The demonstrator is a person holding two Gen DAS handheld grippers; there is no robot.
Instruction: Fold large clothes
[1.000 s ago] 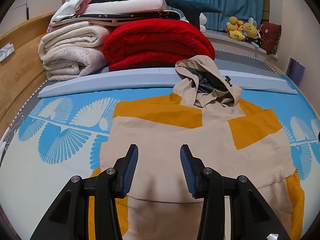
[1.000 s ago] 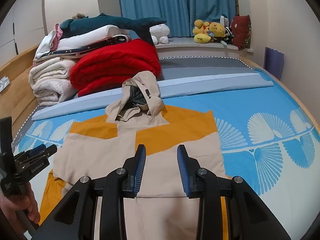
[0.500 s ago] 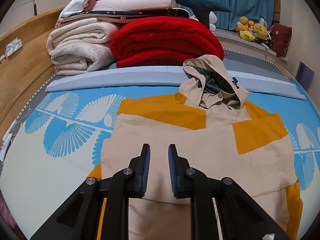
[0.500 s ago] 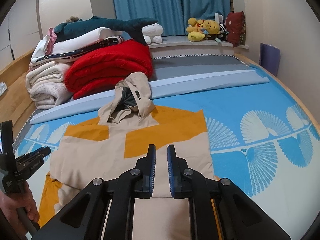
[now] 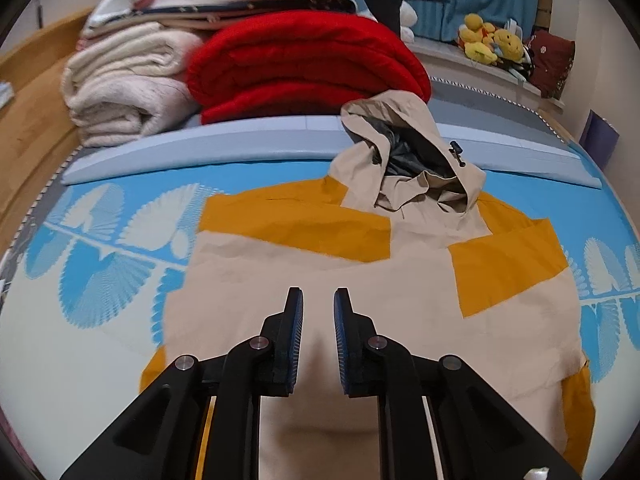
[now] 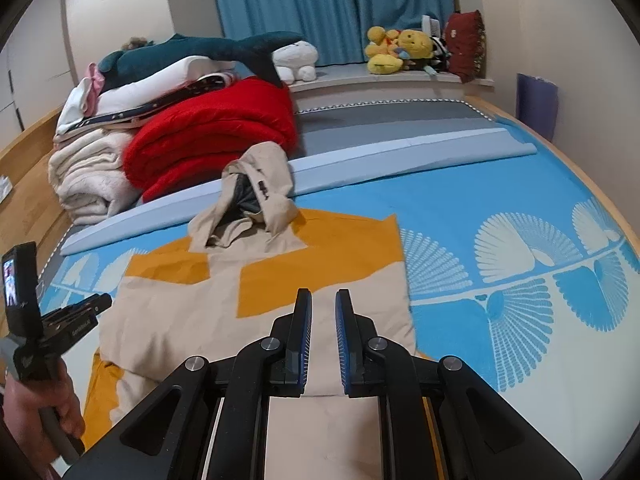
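Observation:
A beige and orange hooded jacket (image 5: 360, 280) lies flat on the blue patterned bed, sleeves folded in, hood (image 5: 412, 160) toward the headboard. It also shows in the right wrist view (image 6: 240, 292). My left gripper (image 5: 318, 300) hovers above the jacket's lower middle, jaws a narrow gap apart, holding nothing. My right gripper (image 6: 323, 300) hovers above the jacket's lower right part, jaws equally narrow and empty. The left gripper also appears at the left edge of the right wrist view (image 6: 92, 306), held in a hand.
A red quilt (image 5: 304, 64) and stacked white blankets (image 5: 120, 84) sit at the bed's head behind a light blue rolled sheet (image 5: 240, 144). A shark plush (image 6: 224, 48) lies on the stack. Yellow plush toys (image 6: 400, 50) sit on the sill. Wooden bed frame (image 5: 28, 120) at left.
Both grippers' jaws closed from wide open to a narrow gap, then widened slightly. Both views pushed forward over the jacket toward the hood.

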